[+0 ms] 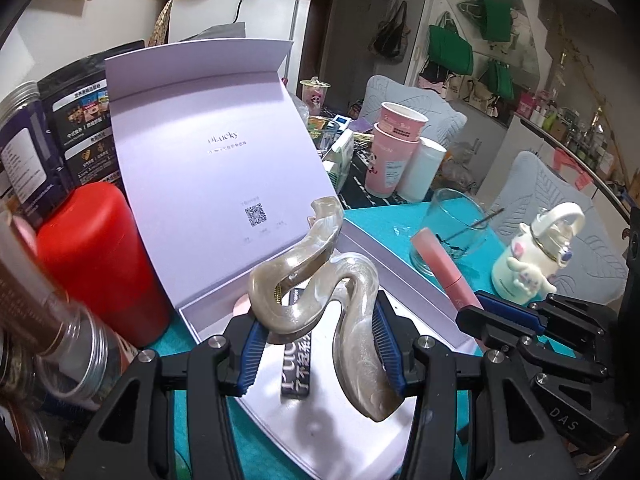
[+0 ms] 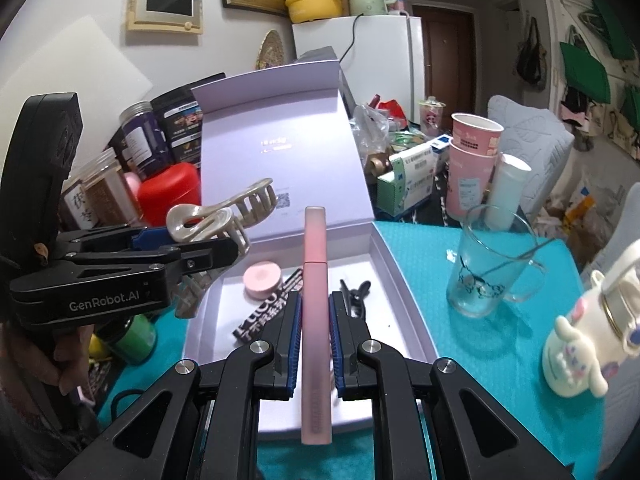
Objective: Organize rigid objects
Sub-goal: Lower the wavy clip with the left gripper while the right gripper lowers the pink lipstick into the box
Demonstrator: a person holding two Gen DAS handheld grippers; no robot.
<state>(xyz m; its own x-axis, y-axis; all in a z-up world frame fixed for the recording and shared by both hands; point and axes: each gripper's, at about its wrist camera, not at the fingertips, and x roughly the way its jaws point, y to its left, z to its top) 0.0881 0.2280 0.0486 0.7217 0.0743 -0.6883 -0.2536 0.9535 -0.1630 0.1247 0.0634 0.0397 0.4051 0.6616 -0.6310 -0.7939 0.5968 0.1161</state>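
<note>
A pearly beige hair claw clip (image 1: 320, 280) sits between the blue pads of my left gripper (image 1: 318, 324), which is shut on it above the open lavender box (image 1: 400, 256). In the right wrist view the same clip (image 2: 216, 216) hangs at the box's left edge. My right gripper (image 2: 315, 300) is shut on a frosted pink tube (image 2: 315, 248) that points forward over the box tray (image 2: 224, 296). Inside the tray lie a round pink compact (image 2: 262, 280), a black printed strip (image 2: 276, 312) and a black hair clip (image 2: 356, 292). The lid (image 2: 276, 152) stands upright behind.
The box rests on a teal mat (image 2: 472, 344). A glass mug (image 2: 488, 264) and a white cartoon bottle (image 2: 588, 344) stand to the right. A red container (image 2: 170, 192) and jars (image 2: 100, 196) crowd the left; pink paper cups (image 2: 470, 160) stand behind.
</note>
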